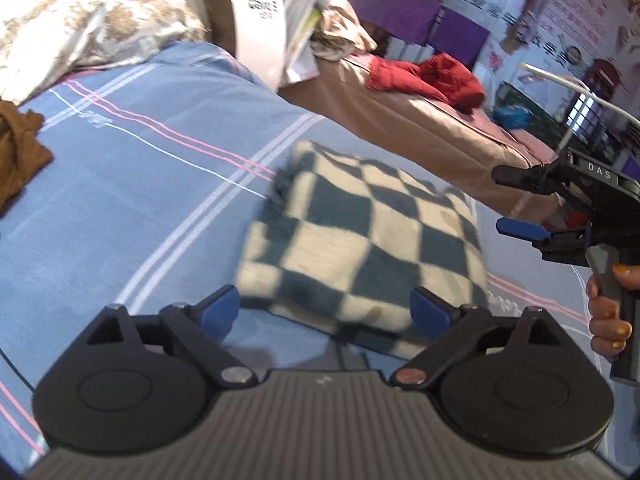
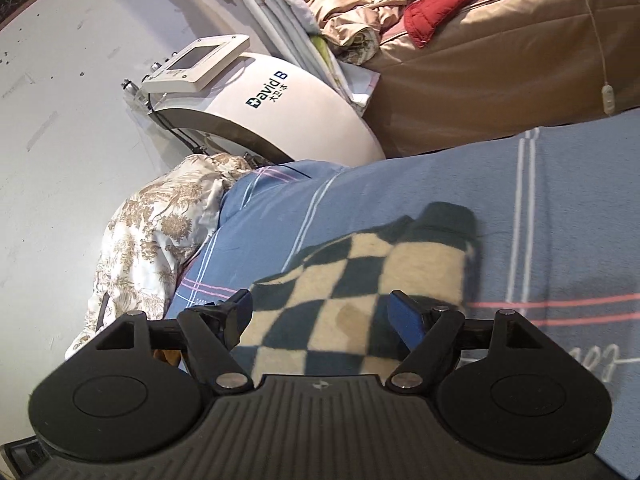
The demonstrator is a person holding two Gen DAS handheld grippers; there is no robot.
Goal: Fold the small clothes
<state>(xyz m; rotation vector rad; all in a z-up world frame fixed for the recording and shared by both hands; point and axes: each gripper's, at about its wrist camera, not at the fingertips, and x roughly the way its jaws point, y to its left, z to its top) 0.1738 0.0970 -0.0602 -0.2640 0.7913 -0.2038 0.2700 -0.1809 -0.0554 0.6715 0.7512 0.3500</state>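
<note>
While both grippers stand with their jaws wide apart and nothing clamped between them, the checkered garment (image 1: 360, 248) lies folded into a thick, roughly rectangular pad on the blue striped bedsheet (image 1: 152, 184). Its pattern is dark teal and cream squares set as diamonds, the fabric looks fuzzy, and a solid dark teal band (image 2: 448, 220) runs along its far end in the right wrist view. Left gripper (image 1: 326, 312) sits just in front of the garment's near edge, blue pads flanking that edge without pressing it. Right gripper (image 2: 320, 316) hangs over the garment's near part, pads spread either side of the cloth and apart from it; seen from the left wrist, it is off the garment's right side, held by a hand (image 1: 608, 308). No container shows. Left of the garment, well apart, lies a brown cloth (image 1: 20, 152); beyond the garment, a floral pillow (image 1: 80, 20), a white machine (image 2: 280, 112), and a red garment (image 1: 432, 78) on a tan bed (image 1: 420, 128)
</note>
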